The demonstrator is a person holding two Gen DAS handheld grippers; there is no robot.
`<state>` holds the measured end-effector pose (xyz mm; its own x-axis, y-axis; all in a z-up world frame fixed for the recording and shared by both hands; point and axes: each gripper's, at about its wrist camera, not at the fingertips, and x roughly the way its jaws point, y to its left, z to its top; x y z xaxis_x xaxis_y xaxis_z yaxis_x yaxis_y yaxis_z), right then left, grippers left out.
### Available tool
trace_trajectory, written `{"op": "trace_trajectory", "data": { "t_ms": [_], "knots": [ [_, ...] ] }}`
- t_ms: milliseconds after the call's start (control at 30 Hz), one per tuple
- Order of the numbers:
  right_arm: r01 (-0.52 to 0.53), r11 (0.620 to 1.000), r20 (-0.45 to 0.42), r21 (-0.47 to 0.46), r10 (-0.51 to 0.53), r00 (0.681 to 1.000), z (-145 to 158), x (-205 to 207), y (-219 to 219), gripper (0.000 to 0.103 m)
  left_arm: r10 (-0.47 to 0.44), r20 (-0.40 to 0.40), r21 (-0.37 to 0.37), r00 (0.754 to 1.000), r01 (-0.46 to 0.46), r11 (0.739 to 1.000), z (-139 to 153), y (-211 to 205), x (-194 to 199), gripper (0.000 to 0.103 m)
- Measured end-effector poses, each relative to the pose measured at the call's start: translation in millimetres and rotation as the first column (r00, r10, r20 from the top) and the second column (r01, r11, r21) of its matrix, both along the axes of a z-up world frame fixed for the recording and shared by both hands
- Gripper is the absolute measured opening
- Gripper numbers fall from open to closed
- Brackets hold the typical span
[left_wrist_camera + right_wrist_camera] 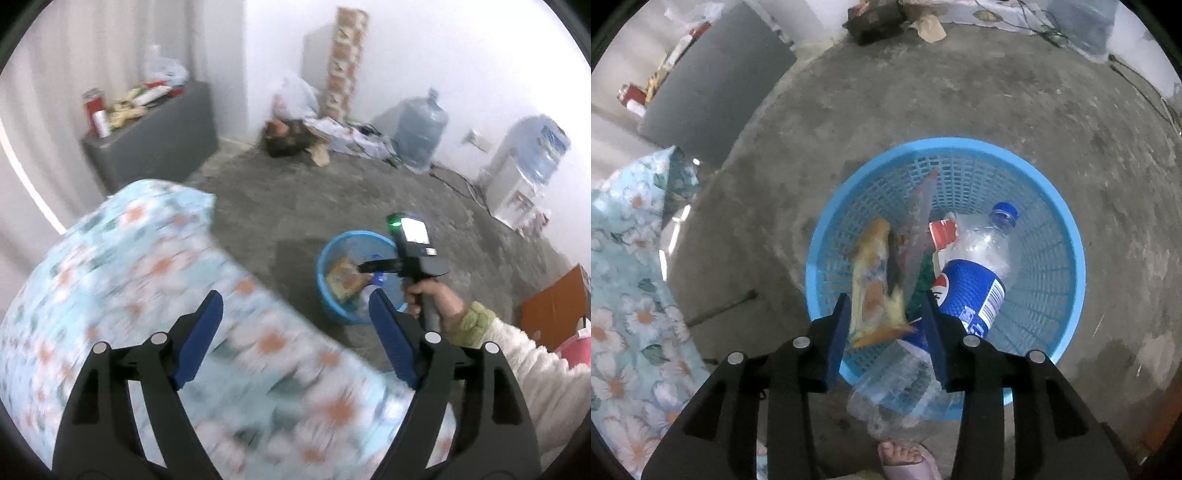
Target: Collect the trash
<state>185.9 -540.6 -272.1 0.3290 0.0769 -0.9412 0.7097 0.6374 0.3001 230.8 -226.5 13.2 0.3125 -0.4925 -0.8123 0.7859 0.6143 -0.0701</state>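
Observation:
A round blue mesh basket (1052, 229) stands on the concrete floor; it also shows in the left wrist view (332, 306). It holds a Pepsi bottle (971, 280) with a blue cap, a red cup (943, 230) and wrappers. My right gripper (886, 332) is open right above the basket's near rim; a yellow snack wrapper (873, 288) hangs loose between its jaws. A clear crushed plastic bottle (901, 387) lies below the gripper at the rim. My left gripper (295, 339) is open and empty above a floral bedsheet (129, 295). The right gripper (410, 254) shows in the left wrist view.
A grey cabinet (159, 136) with cluttered items stands at the back left. Bags and boxes (295, 122), a water jug (421, 129) and a water dispenser (517, 177) line the far wall. A foot in a slipper (908, 458) is near the basket.

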Motion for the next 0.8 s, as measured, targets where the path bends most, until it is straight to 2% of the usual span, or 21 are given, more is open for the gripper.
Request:
{"op": "trace_trajectory", "data": {
  "t_ms": [133,267,333,400,500,633,667,800],
  "knots": [
    [0.046,0.999,0.082,0.004,-0.047,0.996,32.6,-30.1,5.8,0.043,0.081,-0.003,-0.038,0.997,-0.081,0.996,10.2,49.9,-12.1,0.078],
    [0.092,0.995,0.163,-0.030,-0.086,0.983,85.2,-80.5,25.8,0.046,0.129,0.001,-0.092,0.992,-0.128,0.987,20.1,87.5,-30.0,0.078],
    [0.098,0.993,0.196,-0.059,-0.085,0.977,112.2,-100.8,41.3,0.050,0.150,0.002,-0.149,0.989,-0.148,0.978,29.1,107.0,-43.1,0.082],
    [0.082,0.990,0.229,-0.114,-0.054,0.972,146.3,-122.0,66.0,0.055,0.167,0.015,-0.194,0.986,-0.162,0.968,37.9,122.5,-56.5,0.083],
    [0.045,0.976,0.280,-0.214,0.017,0.960,195.2,-147.0,106.3,0.067,0.203,0.039,-0.246,0.978,-0.187,0.951,50.4,142.2,-78.4,0.088],
    [-0.006,0.940,0.337,-0.340,0.128,0.933,251.0,-174.1,165.0,0.083,0.273,0.052,-0.289,0.961,-0.247,0.925,64.5,169.0,-103.2,0.092],
    [-0.017,0.928,0.354,-0.372,0.159,0.922,263.9,-179.5,181.3,0.086,0.294,0.054,-0.297,0.954,-0.266,0.917,67.1,176.2,-109.7,0.092],
    [-0.091,0.893,0.376,-0.442,0.276,0.884,295.8,-189.6,232.0,0.090,0.393,0.071,-0.298,0.917,-0.356,0.886,73.2,197.9,-133.9,0.093]
  ]
}}
